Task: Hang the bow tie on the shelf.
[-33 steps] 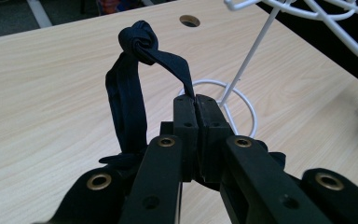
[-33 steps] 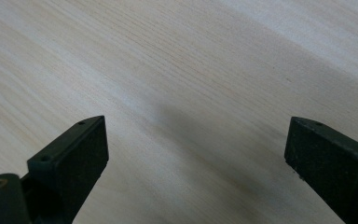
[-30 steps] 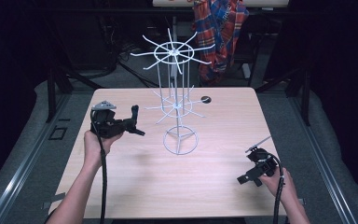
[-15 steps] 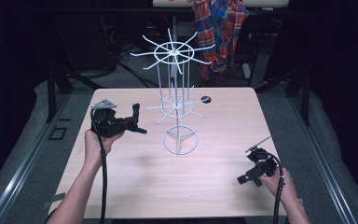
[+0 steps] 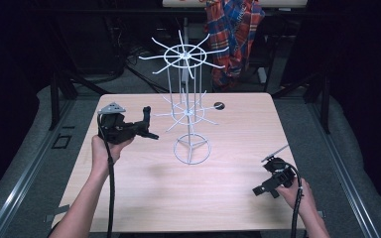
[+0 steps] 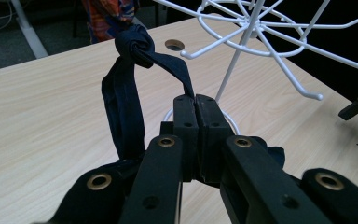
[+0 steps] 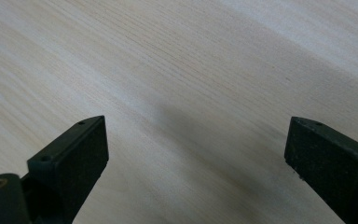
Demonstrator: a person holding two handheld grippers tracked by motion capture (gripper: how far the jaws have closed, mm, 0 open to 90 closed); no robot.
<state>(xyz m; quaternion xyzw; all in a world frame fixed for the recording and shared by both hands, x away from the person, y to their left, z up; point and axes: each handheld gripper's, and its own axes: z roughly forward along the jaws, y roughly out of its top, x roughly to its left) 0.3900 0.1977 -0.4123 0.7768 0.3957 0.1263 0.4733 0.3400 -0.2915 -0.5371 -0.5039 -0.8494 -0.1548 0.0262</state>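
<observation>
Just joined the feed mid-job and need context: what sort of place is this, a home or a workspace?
Most likely a lab or recording studio, not a home: a bare wooden table between floor rails, dark surroundings with cables, and only a white wire rack as a prop. The left gripper pinches a knotted navy cloth strip.

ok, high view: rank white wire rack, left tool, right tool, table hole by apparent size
1. white wire rack
2. left tool, holding a dark fabric strip
3. right tool, slightly smaller, though foreshortened, so unsure
4. table hole

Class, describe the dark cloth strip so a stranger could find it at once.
Start at the white wire rack on the wooden table. Left of it, the left gripper pinches a navy fabric strip between shut jaws. It is knotted at the top, the only cloth over the table.
</observation>
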